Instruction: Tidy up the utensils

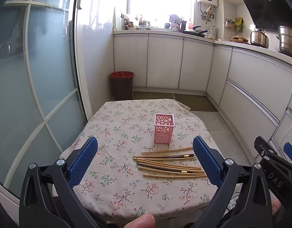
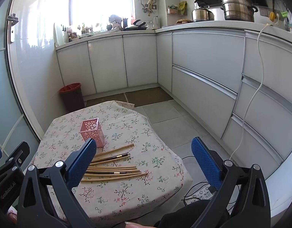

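Note:
A pink perforated square holder [image 1: 163,128] stands upright and empty on a small table with a floral cloth [image 1: 115,133]. Several wooden chopsticks [image 1: 170,163], two of them dark, lie loose on the cloth just in front of the holder. My left gripper [image 1: 145,159] is open and empty, held above the table's near side, left of the chopsticks. In the right wrist view the holder [image 2: 92,131] and chopsticks [image 2: 115,166] sit left of centre. My right gripper [image 2: 144,161] is open and empty, above the table's right edge.
A dark bin with a red liner [image 1: 122,84] stands on the floor behind the table. White cabinets [image 1: 256,87] run along the back and right. A glass sliding door [image 1: 32,76] is at the left. A power strip and cables [image 2: 201,192] lie on the floor at the right.

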Action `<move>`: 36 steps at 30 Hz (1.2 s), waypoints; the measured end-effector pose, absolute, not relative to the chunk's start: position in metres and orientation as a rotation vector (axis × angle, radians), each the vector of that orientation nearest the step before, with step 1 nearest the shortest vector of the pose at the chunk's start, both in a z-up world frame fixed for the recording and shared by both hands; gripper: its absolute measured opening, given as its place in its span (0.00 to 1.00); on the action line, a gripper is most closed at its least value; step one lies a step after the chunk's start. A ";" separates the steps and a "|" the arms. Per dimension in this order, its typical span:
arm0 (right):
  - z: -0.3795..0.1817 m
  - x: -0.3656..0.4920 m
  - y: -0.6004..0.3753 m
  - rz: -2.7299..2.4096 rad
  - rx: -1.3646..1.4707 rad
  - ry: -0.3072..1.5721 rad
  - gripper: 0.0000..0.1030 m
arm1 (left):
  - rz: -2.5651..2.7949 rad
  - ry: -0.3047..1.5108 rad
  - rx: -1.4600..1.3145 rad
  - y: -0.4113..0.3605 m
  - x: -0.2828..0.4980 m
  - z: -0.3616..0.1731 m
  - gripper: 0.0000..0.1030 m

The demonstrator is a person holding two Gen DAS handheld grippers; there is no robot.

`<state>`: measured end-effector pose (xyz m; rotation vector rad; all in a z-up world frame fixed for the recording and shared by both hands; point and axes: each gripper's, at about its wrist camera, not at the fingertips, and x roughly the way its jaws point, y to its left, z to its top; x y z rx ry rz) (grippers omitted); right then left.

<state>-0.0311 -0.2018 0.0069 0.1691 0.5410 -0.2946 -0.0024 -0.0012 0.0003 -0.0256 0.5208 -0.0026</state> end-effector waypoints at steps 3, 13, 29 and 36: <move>0.007 -0.032 -0.201 -0.294 0.167 0.541 0.95 | -0.004 0.519 -0.025 0.000 -0.004 0.001 0.93; 0.009 -0.033 -0.201 -0.295 0.159 0.537 0.95 | 0.000 0.516 -0.028 0.000 -0.004 0.002 0.93; 0.008 -0.032 -0.199 -0.288 0.161 0.548 0.95 | 0.002 0.527 -0.027 -0.002 -0.003 0.001 0.93; 0.006 -0.031 -0.199 -0.282 0.166 0.558 0.95 | 0.003 0.529 -0.027 -0.001 -0.003 0.002 0.93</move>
